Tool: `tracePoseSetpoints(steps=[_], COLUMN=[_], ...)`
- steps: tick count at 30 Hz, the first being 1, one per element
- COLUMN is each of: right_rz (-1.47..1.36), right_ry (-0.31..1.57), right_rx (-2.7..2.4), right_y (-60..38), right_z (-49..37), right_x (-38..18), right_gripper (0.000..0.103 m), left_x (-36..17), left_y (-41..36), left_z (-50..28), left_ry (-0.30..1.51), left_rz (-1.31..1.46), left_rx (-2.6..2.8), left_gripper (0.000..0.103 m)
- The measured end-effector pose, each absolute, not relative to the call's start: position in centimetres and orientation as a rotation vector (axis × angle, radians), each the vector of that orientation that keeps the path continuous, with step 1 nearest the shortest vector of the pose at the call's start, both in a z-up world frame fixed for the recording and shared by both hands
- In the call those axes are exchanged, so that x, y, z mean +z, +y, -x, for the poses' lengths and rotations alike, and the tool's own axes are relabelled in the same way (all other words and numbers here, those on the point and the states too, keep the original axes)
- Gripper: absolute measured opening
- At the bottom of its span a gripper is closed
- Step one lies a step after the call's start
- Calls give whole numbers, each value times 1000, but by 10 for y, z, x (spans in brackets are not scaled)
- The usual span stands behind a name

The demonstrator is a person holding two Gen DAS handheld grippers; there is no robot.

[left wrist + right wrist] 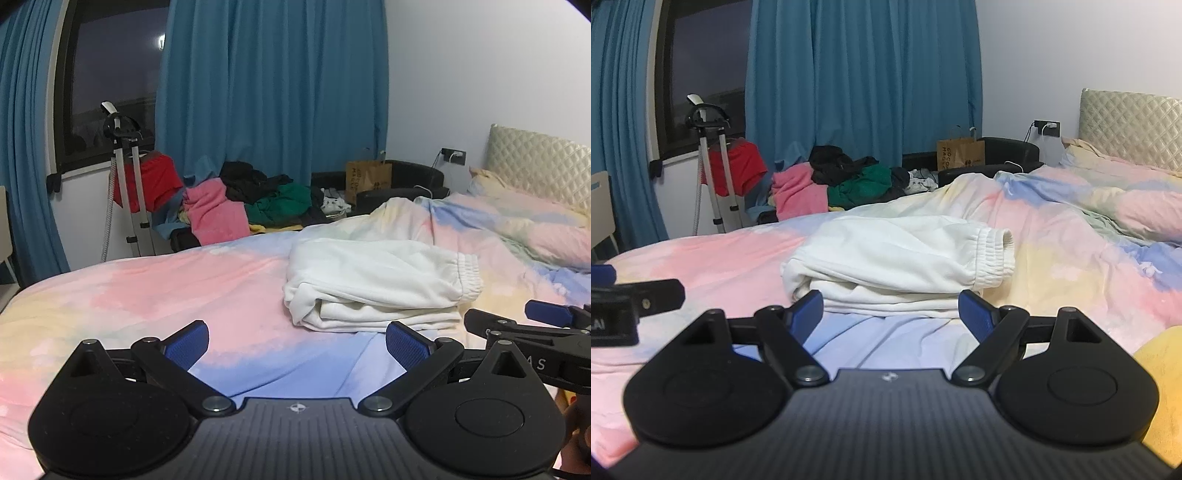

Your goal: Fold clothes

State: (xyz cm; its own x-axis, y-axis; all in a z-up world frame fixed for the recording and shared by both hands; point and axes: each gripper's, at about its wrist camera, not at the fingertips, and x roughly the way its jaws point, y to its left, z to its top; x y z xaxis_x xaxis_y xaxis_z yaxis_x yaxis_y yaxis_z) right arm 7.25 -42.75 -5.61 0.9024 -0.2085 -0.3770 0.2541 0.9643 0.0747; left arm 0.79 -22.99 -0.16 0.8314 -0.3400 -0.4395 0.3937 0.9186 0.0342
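The left gripper (297,343) hangs spread and empty over the bed (129,295); the white trousers (373,284) lie folded mid-bed; the right gripper (891,314), likewise spread and empty, faces their near edge. Probably best to square the stacked edges gently.

Blue curtains (273,85), a paper bag (367,178), quilted headboard (535,162).

White sweatpants (897,266), folded in layers, on pastel bedspread (713,254)
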Motion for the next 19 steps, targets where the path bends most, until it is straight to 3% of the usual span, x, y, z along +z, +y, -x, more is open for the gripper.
tracePoseSetpoints(steps=[19], right_rz=[-133], right_ry=[388], right_rx=[-265], right_y=[-430], right_z=[-73], right_x=[-59], right_gripper=[82], left_x=[1], left_y=[-217], left_z=[-8], left_ry=[442], left_rz=[-105], left_rx=[-362], left_gripper=[103])
